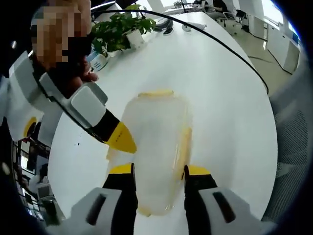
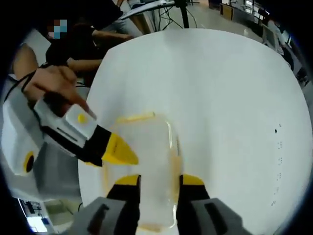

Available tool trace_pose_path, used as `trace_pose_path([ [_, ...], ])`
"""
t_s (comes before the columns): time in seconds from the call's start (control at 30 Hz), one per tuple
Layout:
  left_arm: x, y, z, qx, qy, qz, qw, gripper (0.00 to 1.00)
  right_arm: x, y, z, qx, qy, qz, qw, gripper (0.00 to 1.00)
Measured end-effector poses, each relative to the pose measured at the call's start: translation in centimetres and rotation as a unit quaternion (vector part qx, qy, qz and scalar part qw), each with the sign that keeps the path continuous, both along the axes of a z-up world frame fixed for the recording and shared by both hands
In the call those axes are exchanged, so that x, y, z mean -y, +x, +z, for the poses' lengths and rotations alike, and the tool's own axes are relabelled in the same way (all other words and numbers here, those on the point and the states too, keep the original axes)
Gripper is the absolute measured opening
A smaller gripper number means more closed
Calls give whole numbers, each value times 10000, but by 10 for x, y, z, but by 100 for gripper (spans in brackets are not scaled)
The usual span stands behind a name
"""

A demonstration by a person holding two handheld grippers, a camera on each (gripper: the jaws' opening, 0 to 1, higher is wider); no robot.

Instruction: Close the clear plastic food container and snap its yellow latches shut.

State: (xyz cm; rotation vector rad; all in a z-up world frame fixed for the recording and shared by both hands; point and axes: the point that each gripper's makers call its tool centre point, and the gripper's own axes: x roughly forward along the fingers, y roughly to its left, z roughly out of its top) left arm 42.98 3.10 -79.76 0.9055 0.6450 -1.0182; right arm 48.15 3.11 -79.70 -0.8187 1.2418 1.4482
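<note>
The clear plastic container (image 1: 156, 137) lies on the white table, with a yellow latch (image 1: 156, 93) at its far end and another (image 1: 186, 147) along its right side. My left gripper (image 1: 159, 171) stands over its near end, jaws apart, the clear plastic showing between them. The right gripper's yellow tip (image 1: 122, 139) touches the container's left edge. In the right gripper view the container (image 2: 151, 152) shows a far latch (image 2: 134, 117). My right gripper (image 2: 159, 180) hovers over its near end, jaws apart. The left gripper's tip (image 2: 120, 152) rests at its left edge.
The round white table (image 1: 225, 107) stretches wide beyond the container. A potted plant (image 1: 120, 29) and a black cable (image 1: 220, 44) sit at its far side. A person's hand (image 2: 54, 83) holds the other gripper. A seated person (image 2: 83, 44) is behind the table's edge.
</note>
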Motion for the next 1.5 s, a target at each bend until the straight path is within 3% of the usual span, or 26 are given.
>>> trace_pose_path([
  [0.47,2,0,2,37,24,3,10000,37,-8,1,0,62,367,-278,9989,33],
  [0.57,3,0,3,36,43,-23,10000,38,-10,0,3,269,322,-108,9991,32],
  [0.97,3,-2,4,-3,68,-286,9996,43,-1,5,6,531,395,-380,9971,34],
  [1.07,5,0,4,-155,10,-151,9998,46,-3,10,18,589,560,-497,9955,32],
  [1.2,5,-6,2,-243,101,-302,9992,52,3,11,20,715,509,-418,9953,34],
  [1.5,-1,-5,9,-442,25,-202,9988,56,13,6,22,803,481,-389,9948,42],
])
